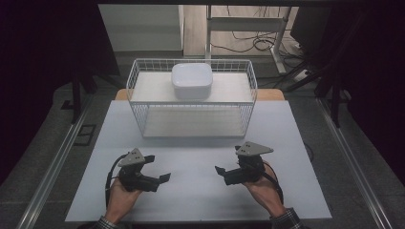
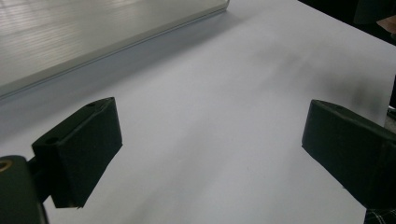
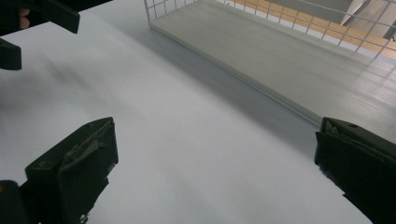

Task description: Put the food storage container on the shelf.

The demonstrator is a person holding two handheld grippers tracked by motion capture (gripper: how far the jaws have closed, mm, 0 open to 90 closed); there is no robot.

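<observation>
On the matte, pale tabletop stands a white wire shelf rack with a fine grid mesh and two flat boards. A glossy white box with rounded corners sits on the upper board, toward the middle, well apart from both hands. The left gripper and right gripper are held low near the front edge, each with jaws spread wide and nothing between them, their blocky black pads facing each other. The right gripper view picks out the rack's lower board and mesh up close, with the other gripper at its top left; the left gripper view catches just the board's edge.
</observation>
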